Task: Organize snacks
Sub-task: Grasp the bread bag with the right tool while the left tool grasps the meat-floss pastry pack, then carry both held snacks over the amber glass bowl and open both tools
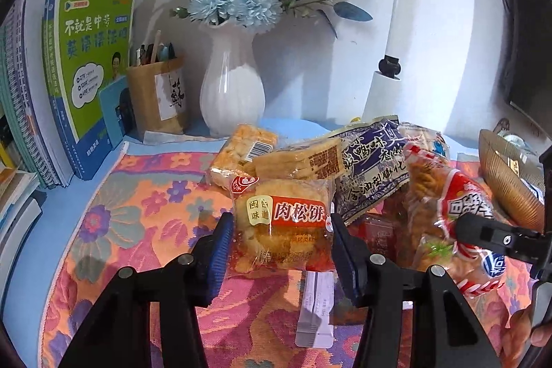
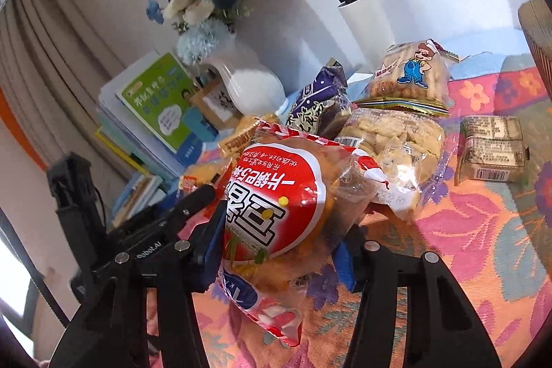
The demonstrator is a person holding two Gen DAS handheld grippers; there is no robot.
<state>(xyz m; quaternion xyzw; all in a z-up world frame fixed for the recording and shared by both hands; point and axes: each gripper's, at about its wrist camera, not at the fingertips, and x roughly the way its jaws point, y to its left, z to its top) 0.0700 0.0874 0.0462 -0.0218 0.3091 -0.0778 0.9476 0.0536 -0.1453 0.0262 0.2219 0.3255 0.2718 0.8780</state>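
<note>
Gripping a meat floss cake packet (image 1: 281, 226) between the left gripper (image 1: 279, 250) pads, raised off the floral cloth (image 1: 138, 230). Clamping a red-and-white crispy snack bag (image 2: 279, 206) in the right gripper (image 2: 279, 257), beside the snack pile (image 2: 390, 140) near the white vase (image 1: 233, 92).

Lower half of white packet (image 1: 315, 309) hidden between tool arms. Woven basket (image 1: 507, 175) cut off by right tool. Purple snack bag (image 2: 319, 99) partly covered by red bag (image 2: 276, 195). Book stack (image 1: 20, 112) cropped at edge. Pen holder (image 2: 215, 106) print too blurred to read.
</note>
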